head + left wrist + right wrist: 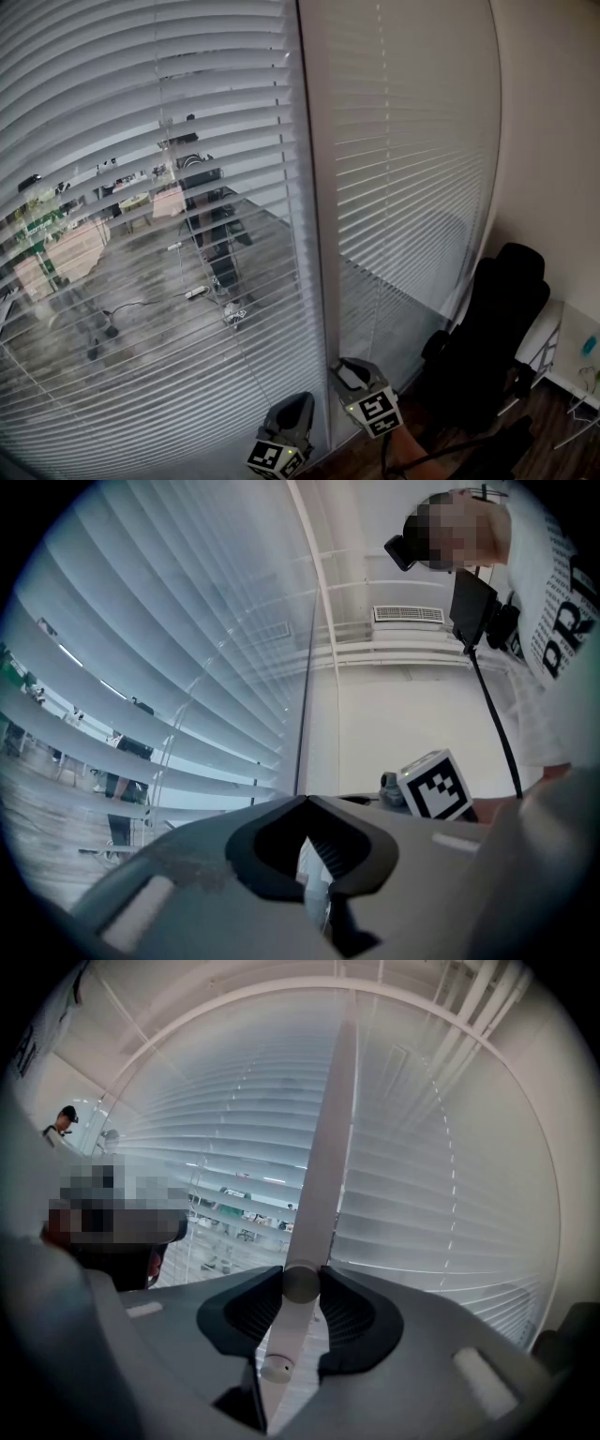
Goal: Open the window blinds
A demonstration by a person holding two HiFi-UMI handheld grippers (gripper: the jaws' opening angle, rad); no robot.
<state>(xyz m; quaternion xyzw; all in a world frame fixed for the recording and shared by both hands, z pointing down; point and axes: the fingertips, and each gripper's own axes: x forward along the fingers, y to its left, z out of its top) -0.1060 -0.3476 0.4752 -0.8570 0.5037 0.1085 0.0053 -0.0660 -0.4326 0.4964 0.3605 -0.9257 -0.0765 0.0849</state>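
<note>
The blinds [159, 234] fill the window, with the slats part-tilted at the left of the head view. The right tongs [304, 1284] are clamped on the white tilt wand [323, 1147] near its lower end. It looks stiff, light and smooth, so probably best twirled gently there. The left tongs [307, 808] pinch a thin pale piece [312, 876] — perhaps a cord end.

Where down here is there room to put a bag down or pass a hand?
Bare wood floor lies between the black chair and the white table. Above the chair, the space before the right blind is open. Crowded: the window's foot, where the right gripper clamps the white rod and the left gripper holds a clear wand close beside.
</note>
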